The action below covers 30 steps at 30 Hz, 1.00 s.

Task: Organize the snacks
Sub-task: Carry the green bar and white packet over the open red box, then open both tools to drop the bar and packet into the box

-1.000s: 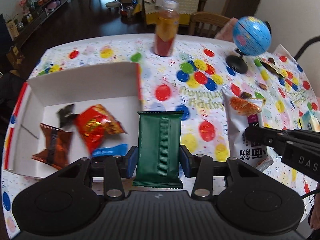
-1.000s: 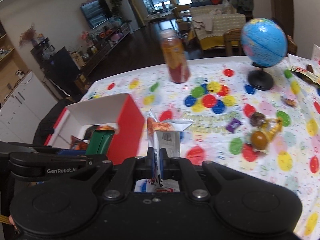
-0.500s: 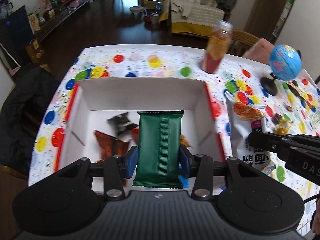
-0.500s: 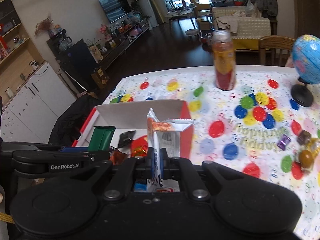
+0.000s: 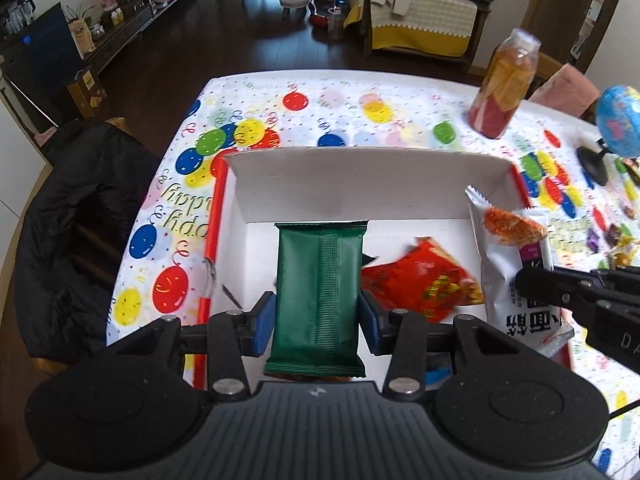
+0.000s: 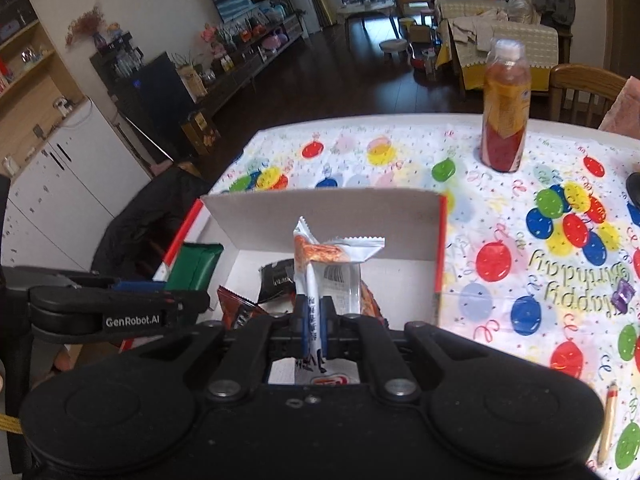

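My left gripper [image 5: 318, 322] is shut on a dark green snack packet [image 5: 318, 276], held flat above the left half of the open white box [image 5: 360, 184] with red sides. My right gripper [image 6: 314, 320] is shut on the edge of a white snack packet [image 6: 336, 256] with an orange picture, held upright over the box's right part. That white packet [image 5: 508, 248] also shows at the right of the left wrist view. Inside the box lie a red snack bag [image 5: 416, 276], a black wrapper [image 6: 278, 276] and a brown wrapper [image 6: 236, 304].
A juice bottle [image 6: 505, 108] stands on the balloon-print tablecloth [image 6: 520, 248] beyond the box. A globe [image 5: 618, 120] and loose sweets [image 5: 612, 236] sit at the right. A pencil [image 6: 607, 420] lies near the front right. A dark jacket [image 5: 76, 216] hangs on a chair left of the table.
Both grippers have moved left together with their packets, from beside the box to above it. The box now fills the middle of both views; bottle and globe have slid right.
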Motion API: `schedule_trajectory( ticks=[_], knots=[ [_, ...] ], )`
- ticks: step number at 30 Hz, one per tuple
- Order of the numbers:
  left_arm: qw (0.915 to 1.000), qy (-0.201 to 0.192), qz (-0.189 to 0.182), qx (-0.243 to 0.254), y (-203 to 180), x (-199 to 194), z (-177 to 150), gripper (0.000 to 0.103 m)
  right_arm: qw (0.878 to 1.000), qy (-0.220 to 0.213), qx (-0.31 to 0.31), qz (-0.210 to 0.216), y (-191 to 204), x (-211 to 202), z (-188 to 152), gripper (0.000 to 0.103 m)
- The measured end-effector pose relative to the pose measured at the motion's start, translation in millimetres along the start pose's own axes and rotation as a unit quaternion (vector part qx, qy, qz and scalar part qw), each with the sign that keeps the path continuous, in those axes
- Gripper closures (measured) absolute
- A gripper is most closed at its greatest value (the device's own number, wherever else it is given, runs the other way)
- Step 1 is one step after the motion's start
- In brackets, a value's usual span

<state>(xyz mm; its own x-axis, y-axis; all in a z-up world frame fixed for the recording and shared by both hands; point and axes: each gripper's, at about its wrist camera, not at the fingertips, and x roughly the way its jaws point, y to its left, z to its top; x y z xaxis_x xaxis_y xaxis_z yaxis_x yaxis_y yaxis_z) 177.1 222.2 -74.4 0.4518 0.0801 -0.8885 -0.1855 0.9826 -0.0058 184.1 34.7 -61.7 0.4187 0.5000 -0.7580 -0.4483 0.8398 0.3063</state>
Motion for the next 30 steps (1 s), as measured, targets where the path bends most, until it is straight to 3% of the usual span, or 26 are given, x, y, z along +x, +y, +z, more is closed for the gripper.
schedule_trajectory(
  ticks=[13, 23, 30],
  knots=[
    [0.9987, 0.042, -0.01, 0.027, 2, 43, -9, 0.06, 0.999, 0.046, 0.002, -0.021, 8, 41, -19, 0.097],
    [0.9983, 0.053, -0.005, 0.025, 2, 50, -20, 0.059, 0.998, 0.051, 0.012, -0.026, 10, 40, -26, 0.081],
    [0.9987, 0.049, -0.008, 0.013, 4, 40, -24, 0.053, 0.999, 0.044, 0.009, -0.025, 8, 28, -30, 0.07]
  ],
)
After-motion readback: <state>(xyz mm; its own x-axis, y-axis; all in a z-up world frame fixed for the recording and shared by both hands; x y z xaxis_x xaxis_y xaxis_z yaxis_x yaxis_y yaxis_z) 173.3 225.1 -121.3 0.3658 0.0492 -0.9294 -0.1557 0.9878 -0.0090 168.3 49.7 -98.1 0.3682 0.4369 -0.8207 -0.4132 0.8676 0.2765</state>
